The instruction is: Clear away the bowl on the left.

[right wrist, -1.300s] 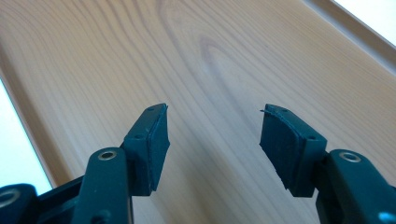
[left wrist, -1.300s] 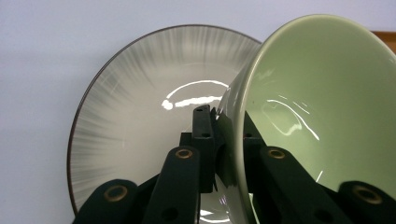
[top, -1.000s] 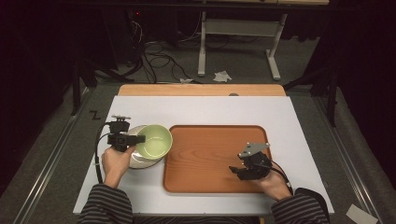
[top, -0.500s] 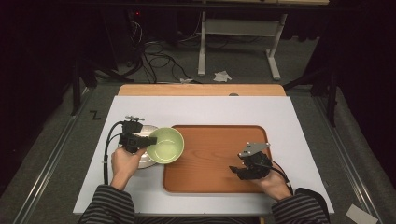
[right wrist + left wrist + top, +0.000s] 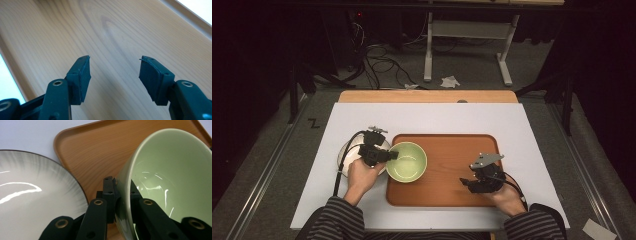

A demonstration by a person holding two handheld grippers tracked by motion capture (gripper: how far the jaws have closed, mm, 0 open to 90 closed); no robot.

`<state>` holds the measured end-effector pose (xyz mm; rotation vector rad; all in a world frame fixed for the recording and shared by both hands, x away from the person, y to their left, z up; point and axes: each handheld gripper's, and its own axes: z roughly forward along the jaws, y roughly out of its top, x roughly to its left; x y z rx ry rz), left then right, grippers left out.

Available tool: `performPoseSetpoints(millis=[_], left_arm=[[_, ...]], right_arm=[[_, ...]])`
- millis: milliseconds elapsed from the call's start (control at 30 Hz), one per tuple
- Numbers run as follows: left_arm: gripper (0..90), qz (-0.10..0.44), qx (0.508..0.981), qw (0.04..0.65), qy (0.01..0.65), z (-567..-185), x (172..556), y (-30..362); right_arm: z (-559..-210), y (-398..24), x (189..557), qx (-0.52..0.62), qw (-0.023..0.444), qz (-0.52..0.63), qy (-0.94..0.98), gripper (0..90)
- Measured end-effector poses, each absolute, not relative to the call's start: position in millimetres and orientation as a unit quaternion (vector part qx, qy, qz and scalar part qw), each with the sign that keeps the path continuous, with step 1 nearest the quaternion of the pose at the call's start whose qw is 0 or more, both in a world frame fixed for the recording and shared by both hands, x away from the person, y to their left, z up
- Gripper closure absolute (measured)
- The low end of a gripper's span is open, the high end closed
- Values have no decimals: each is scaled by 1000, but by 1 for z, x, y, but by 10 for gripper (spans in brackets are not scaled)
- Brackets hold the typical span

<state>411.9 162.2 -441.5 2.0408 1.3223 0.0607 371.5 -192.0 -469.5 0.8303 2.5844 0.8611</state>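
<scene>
On the left, the white sheet covering the desk (image 5: pixel 432 117) leaves a bare strip between its left edge and the white plate (image 5: pixel 346 152), and a wider bare band runs along the far side, beyond the tray. The plate, pale with a dark streaked rim, lies just off the tray's left edge, partly under the left tool (image 5: pixel 393 155) and the hand that carries it; in the left gripper view its rim sits close beside the tray's rounded corner. The left tool is clenched on the near-left wall of the green bowl (image 5: pixel 408 161), one jaw outside the wall and the other inside the hollow, as the left gripper view shows. The bowl is over the left end of the wooden tray (image 5: pixel 452 142), its left side reaching to the tray's left rim; whether it rests on the wood or is held just above it I cannot tell. To the right of the bowl, the tray's middle is bare wood, open room as far as the right tool (image 5: pixel 463 181), which is over the tray's near-right part, well apart from the bowl. Its jaws stand released, a clear gap between the pads with only wood grain behind them in the right gripper view, gripping nothing. Right of the tray, another strip of white sheet runs to the desk's edge.
</scene>
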Motion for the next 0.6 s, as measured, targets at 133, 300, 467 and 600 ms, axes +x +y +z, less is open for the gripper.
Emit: performPoseSetpoints(millis=[133, 300, 467, 600], left_arm=[[829, 23, 798, 343, 495, -443, 412, 152], [829, 19, 809, 340, 479, -444, 412, 138], [830, 6, 814, 345, 468, -445, 414, 128], [829, 6, 817, 341, 464, -446, 415, 121]], right_arm=[[-469, -194, 370, 291, 148, 298, 897, 437], [-468, -196, 369, 295, 149, 299, 895, 437], [-468, -198, 367, 295, 152, 297, 895, 437], [-467, -201, 366, 301, 155, 300, 892, 438]])
